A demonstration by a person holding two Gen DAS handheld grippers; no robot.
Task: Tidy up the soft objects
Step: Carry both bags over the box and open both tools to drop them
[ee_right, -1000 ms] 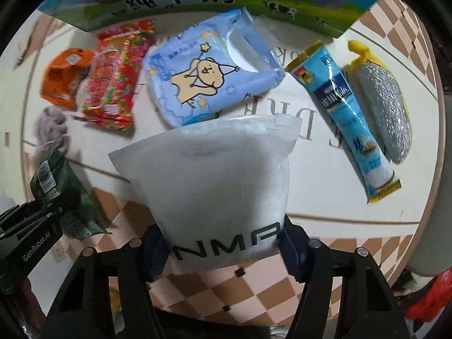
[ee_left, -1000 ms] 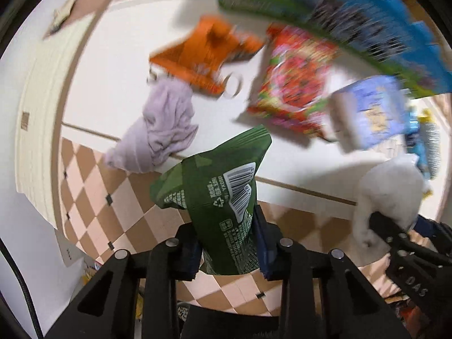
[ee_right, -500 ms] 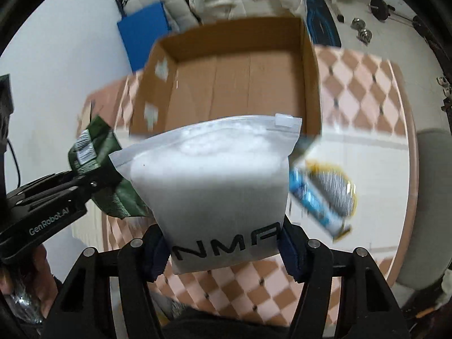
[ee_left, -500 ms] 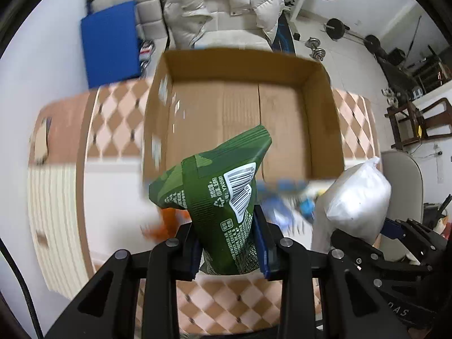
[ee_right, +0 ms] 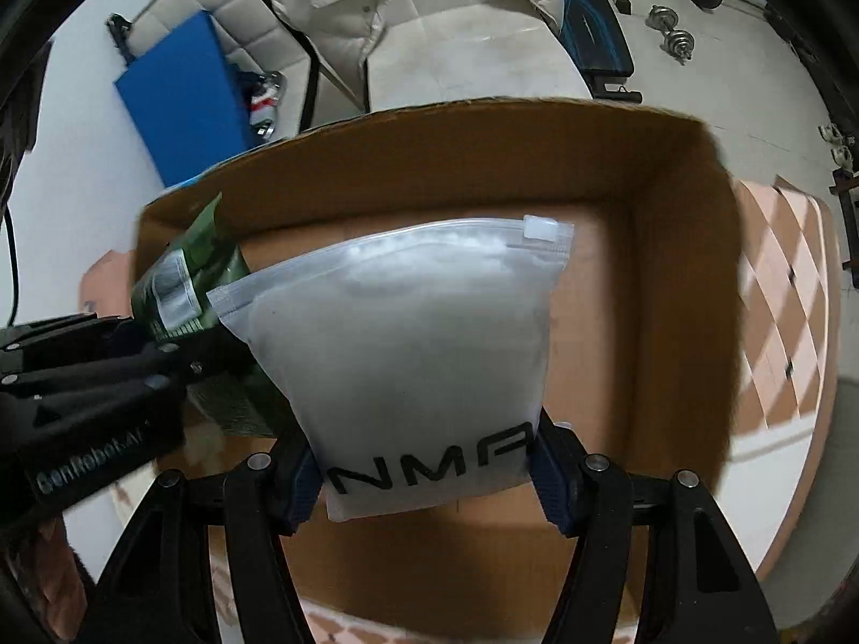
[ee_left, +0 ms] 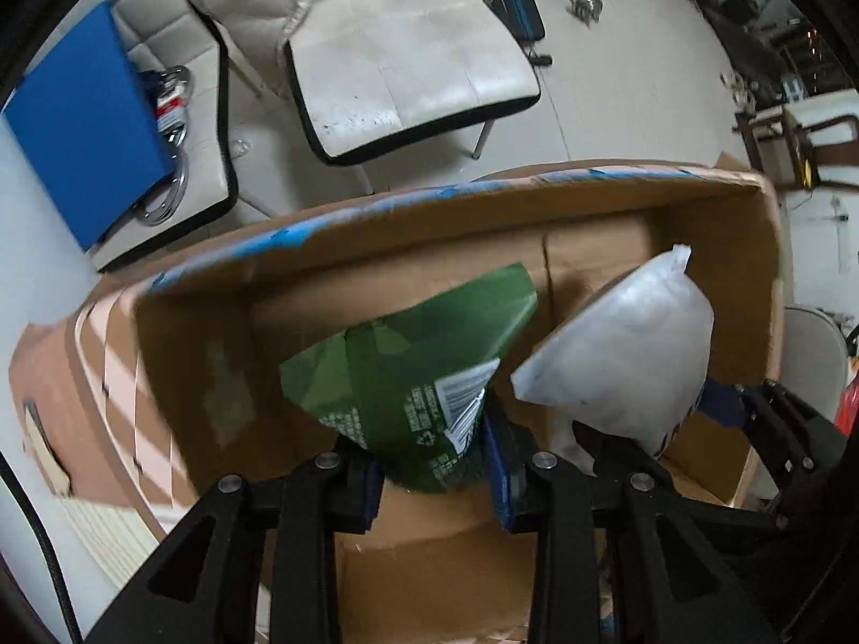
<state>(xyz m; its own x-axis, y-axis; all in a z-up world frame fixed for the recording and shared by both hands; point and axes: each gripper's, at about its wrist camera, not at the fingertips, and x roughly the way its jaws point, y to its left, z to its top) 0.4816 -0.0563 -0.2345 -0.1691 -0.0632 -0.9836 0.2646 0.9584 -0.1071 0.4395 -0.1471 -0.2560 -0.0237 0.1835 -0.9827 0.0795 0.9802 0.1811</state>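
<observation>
My left hand-held gripper [ee_left: 435, 475] is clamped on the green snack bag [ee_left: 413, 375], and my right hand-held gripper [ee_right: 429, 475] is clamped on the white zip pouch [ee_right: 408, 354]. Both hang inside the mouth of the cardboard box [ee_right: 682, 279], side by side and nearly touching. The risk I see is crowding: if I release both together, one bag could slump onto the other, or the tall green one could tip against the far wall and stand crooked. The box floor looks bare, with most free room to the pouch's right. The near rim sits just under the fingers, so I would pull out upward.
</observation>
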